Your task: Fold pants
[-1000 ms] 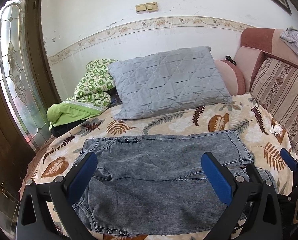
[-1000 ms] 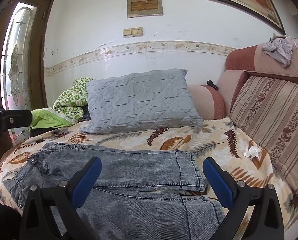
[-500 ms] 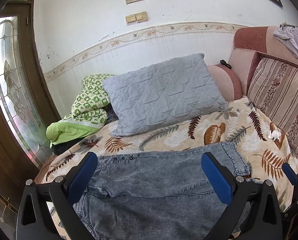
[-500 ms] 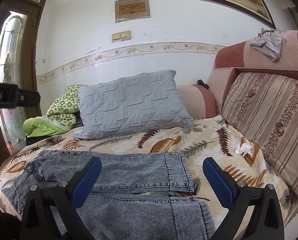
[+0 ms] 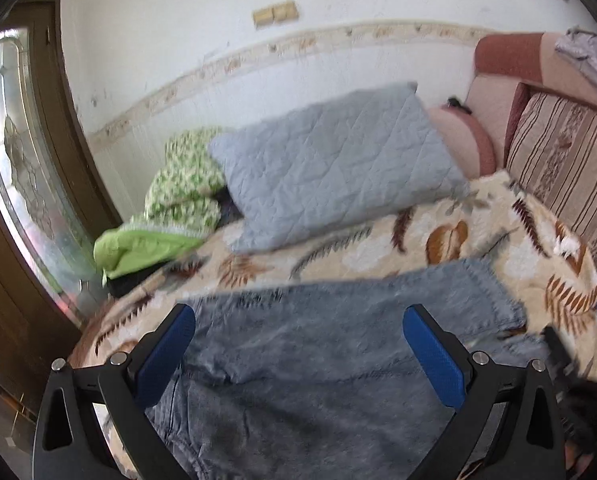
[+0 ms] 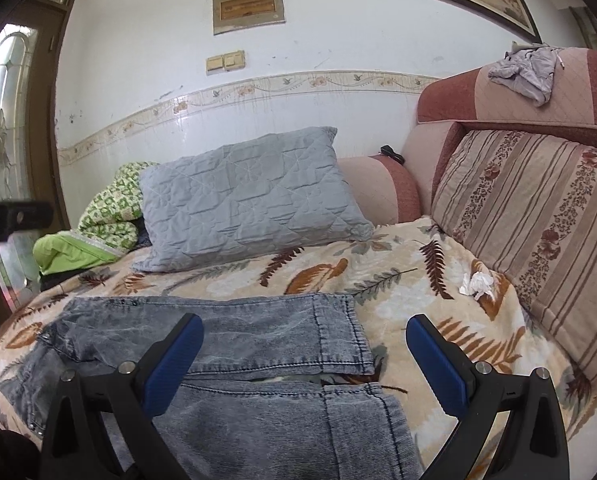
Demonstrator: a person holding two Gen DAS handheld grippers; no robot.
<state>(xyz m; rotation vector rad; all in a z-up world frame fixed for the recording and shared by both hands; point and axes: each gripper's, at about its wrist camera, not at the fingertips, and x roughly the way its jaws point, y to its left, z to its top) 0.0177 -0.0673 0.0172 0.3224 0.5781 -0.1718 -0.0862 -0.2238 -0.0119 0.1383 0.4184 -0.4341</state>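
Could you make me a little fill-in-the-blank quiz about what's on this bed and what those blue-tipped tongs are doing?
1. The grey denim pants lie spread on a bedcover printed with ____.
2. Both the left tongs and the right tongs are ____, gripping nothing.
3. The quilted pillow behind the pants is coloured ____.
4. A crumpled white ____ lies near the striped cushion.

Missing words: leaves; open; grey; tissue
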